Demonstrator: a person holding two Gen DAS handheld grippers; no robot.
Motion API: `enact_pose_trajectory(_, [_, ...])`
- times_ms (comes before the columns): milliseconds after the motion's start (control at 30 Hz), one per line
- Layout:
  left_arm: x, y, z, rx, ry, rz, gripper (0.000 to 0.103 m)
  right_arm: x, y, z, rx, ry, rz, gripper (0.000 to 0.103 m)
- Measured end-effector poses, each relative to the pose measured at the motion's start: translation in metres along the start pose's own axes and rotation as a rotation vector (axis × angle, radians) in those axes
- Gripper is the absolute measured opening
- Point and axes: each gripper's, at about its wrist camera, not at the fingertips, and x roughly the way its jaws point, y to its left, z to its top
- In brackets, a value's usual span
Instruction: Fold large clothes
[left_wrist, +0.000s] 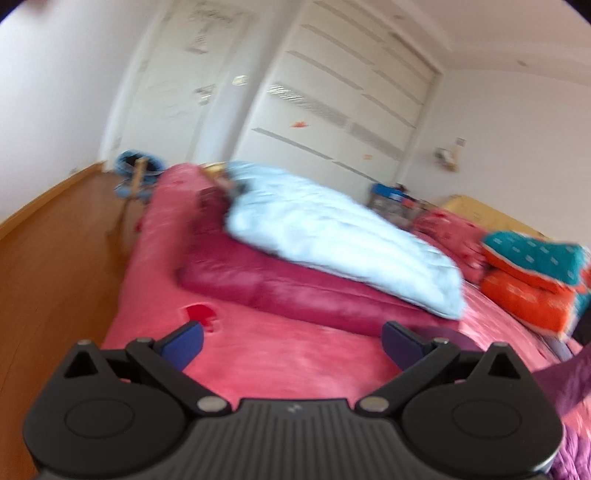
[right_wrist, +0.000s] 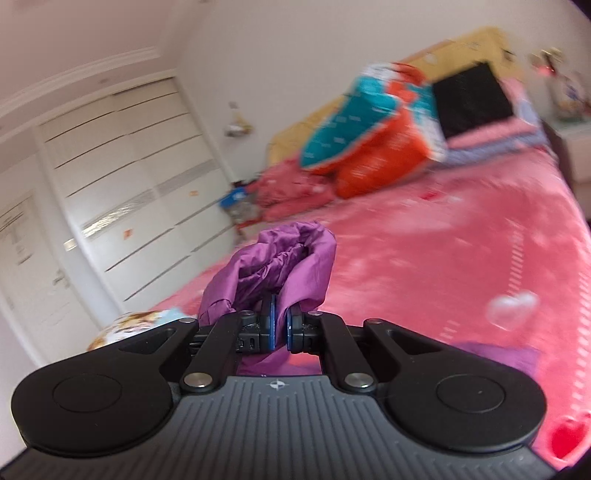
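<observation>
A purple garment (right_wrist: 280, 266) bunches up above my right gripper (right_wrist: 280, 325), whose blue pads are shut on its fabric; more purple cloth (right_wrist: 509, 356) lies on the pink bed just behind. In the left wrist view my left gripper (left_wrist: 291, 341) stands open over the pink bedspread (left_wrist: 295, 354) with nothing between its blue pads (left_wrist: 184, 341). Purple fabric (left_wrist: 569, 384) shows at that view's lower right edge. Both views are blurred by motion.
A maroon cushion (left_wrist: 280, 284) with a pale blue duvet (left_wrist: 332, 229) on it lies across the bed. Folded orange and teal bedding (right_wrist: 373, 140) is stacked by the headboard, with a black item (right_wrist: 472, 99) beside it. White wardrobe doors (right_wrist: 140, 192) line the wall. Wooden floor (left_wrist: 55, 277) is left of the bed.
</observation>
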Motion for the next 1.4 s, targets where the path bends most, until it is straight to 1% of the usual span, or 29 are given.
enact_pose_trajectory(100, [-0.008, -0.024, -0.003, 0.067, 0.009, -0.07, 0.102, -0.008, -0.045, -0.016, 0.067, 0.022, -0.042, 0.006])
enact_pose_trajectory(167, [-0.01, -0.041, -0.008, 0.114, 0.029, -0.12, 0.102, -0.013, -0.072, -0.027, 0.1, 0.048, -0.072, 0.006])
enact_pose_trajectory(200, [-0.011, -0.048, -0.012, 0.136, 0.039, -0.135, 0.102, -0.013, -0.079, -0.034, 0.116, 0.062, -0.086, 0.006])
enact_pose_trajectory(233, [-0.011, -0.056, -0.016, 0.163, 0.051, -0.148, 0.102, -0.002, -0.082, -0.045, 0.129, 0.074, -0.097, 0.006])
enact_pose_trajectory(300, [-0.009, -0.073, -0.024, 0.211, 0.08, -0.169, 0.102, -0.004, -0.101, -0.055, 0.147, 0.098, -0.123, 0.006])
enact_pose_trajectory(333, [-0.008, -0.08, -0.029, 0.227, 0.093, -0.181, 0.102, 0.002, -0.107, -0.056, 0.152, 0.111, -0.133, 0.006])
enact_pose_trajectory(367, [-0.007, -0.086, -0.032, 0.239, 0.11, -0.196, 0.102, 0.004, -0.103, -0.06, 0.159, 0.125, -0.136, 0.006])
enact_pose_trajectory(467, [-0.001, -0.104, -0.042, 0.254, 0.174, -0.233, 0.102, 0.011, -0.116, -0.072, 0.168, 0.172, -0.149, 0.007])
enact_pose_trajectory(600, [0.003, -0.127, -0.051, 0.281, 0.222, -0.271, 0.102, 0.004, -0.129, -0.084, 0.165, 0.225, -0.17, 0.018])
enact_pose_trajectory(633, [0.005, -0.133, -0.053, 0.289, 0.238, -0.285, 0.102, 0.0, -0.132, -0.085, 0.174, 0.224, -0.162, 0.025])
enact_pose_trajectory(700, [0.011, -0.143, -0.056, 0.292, 0.271, -0.303, 0.102, -0.002, -0.138, -0.083, 0.17, 0.209, -0.167, 0.046])
enact_pose_trajectory(733, [0.014, -0.148, -0.058, 0.295, 0.29, -0.312, 0.101, -0.007, -0.139, -0.082, 0.161, 0.196, -0.178, 0.068])
enact_pose_trajectory(767, [0.017, -0.152, -0.061, 0.296, 0.308, -0.32, 0.1, -0.01, -0.14, -0.081, 0.155, 0.184, -0.183, 0.077])
enact_pose_trajectory(867, [0.027, -0.164, -0.07, 0.308, 0.35, -0.332, 0.095, -0.015, -0.147, -0.082, 0.148, 0.16, -0.196, 0.087])
enact_pose_trajectory(900, [0.03, -0.168, -0.073, 0.318, 0.359, -0.328, 0.094, -0.018, -0.148, -0.08, 0.147, 0.144, -0.201, 0.09])
enact_pose_trajectory(933, [0.034, -0.171, -0.075, 0.324, 0.366, -0.324, 0.094, -0.022, -0.149, -0.078, 0.149, 0.124, -0.199, 0.096])
enact_pose_trajectory(967, [0.037, -0.173, -0.077, 0.324, 0.373, -0.322, 0.094, -0.025, -0.151, -0.076, 0.155, 0.1, -0.193, 0.099])
enact_pose_trajectory(1000, [0.041, -0.174, -0.079, 0.32, 0.381, -0.32, 0.094, -0.028, -0.152, -0.073, 0.162, 0.079, -0.182, 0.1])
enact_pose_trajectory(1067, [0.049, -0.176, -0.082, 0.315, 0.398, -0.305, 0.094, -0.031, -0.152, -0.068, 0.178, 0.058, -0.133, 0.101])
enact_pose_trajectory(1100, [0.052, -0.177, -0.084, 0.314, 0.403, -0.299, 0.094, -0.031, -0.151, -0.067, 0.182, 0.057, -0.104, 0.101])
enact_pose_trajectory(1167, [0.057, -0.18, -0.087, 0.313, 0.405, -0.293, 0.094, -0.024, -0.145, -0.069, 0.159, 0.091, -0.065, 0.101])
enact_pose_trajectory(1300, [0.069, -0.188, -0.088, 0.312, 0.402, -0.286, 0.094, 0.001, -0.128, -0.085, 0.084, 0.171, -0.04, 0.101])
enact_pose_trajectory(1400, [0.08, -0.194, -0.086, 0.297, 0.384, -0.278, 0.094, 0.018, -0.116, -0.096, 0.02, 0.195, -0.082, 0.097])
